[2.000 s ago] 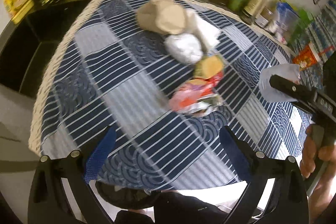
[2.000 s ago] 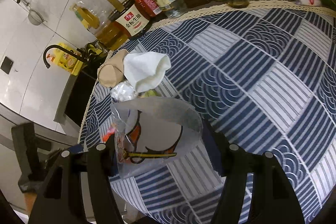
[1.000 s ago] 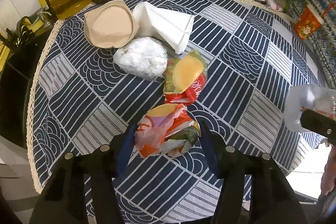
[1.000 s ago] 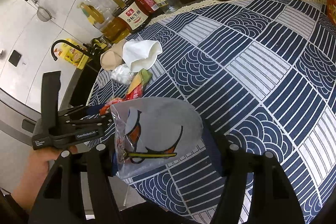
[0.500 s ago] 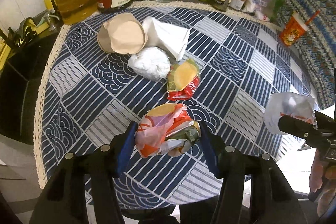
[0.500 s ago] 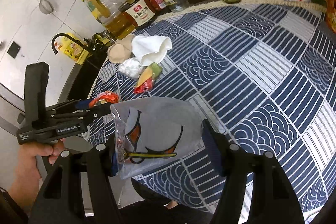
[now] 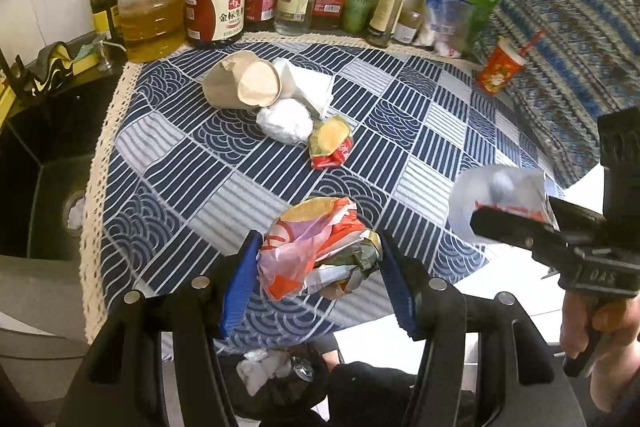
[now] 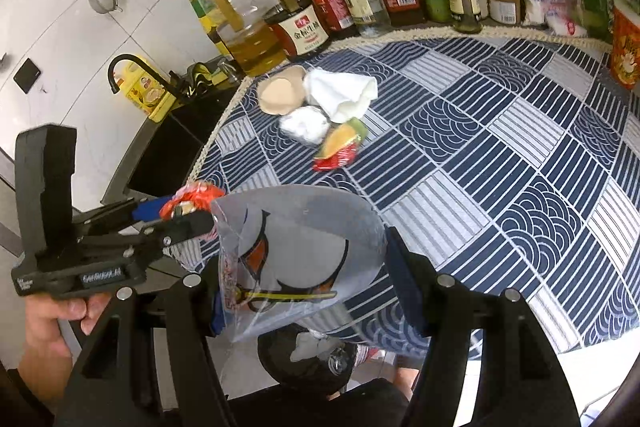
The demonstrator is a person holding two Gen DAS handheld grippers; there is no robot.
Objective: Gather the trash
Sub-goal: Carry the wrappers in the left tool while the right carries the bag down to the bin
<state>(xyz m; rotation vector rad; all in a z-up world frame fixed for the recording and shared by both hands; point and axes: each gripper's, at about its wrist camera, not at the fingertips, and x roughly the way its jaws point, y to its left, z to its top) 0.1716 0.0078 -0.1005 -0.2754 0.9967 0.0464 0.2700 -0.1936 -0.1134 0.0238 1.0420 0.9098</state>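
My left gripper [image 7: 319, 259] is shut on a crumpled, many-coloured wrapper [image 7: 316, 247] and holds it above the front edge of the round table. My right gripper [image 8: 304, 267] is shut on a clear printed plastic bag [image 8: 300, 251], which hangs at the right [image 7: 500, 195] in the left wrist view. Further back on the blue patterned cloth [image 7: 192, 163] lie a brown paper cup [image 7: 244, 85], a white napkin [image 7: 308, 83], a white crumpled ball [image 7: 284, 123] and a yellow and red wrapper [image 7: 330, 143]. A black bin [image 7: 288, 375] with white scraps in it stands below the grippers.
Oil and sauce bottles [image 7: 216, 11] line the back of the table. A dark sink [image 7: 48, 187] lies to the left, with a black tap [image 8: 132, 71] behind it. A red paper cup with a straw [image 7: 500, 67] stands at the right edge, and food bags [image 7: 448, 15] behind it.
Both grippers have risen and drawn back over the table's front edge. The coloured wrapper has left the cloth with the left gripper. The bin has come into view below.
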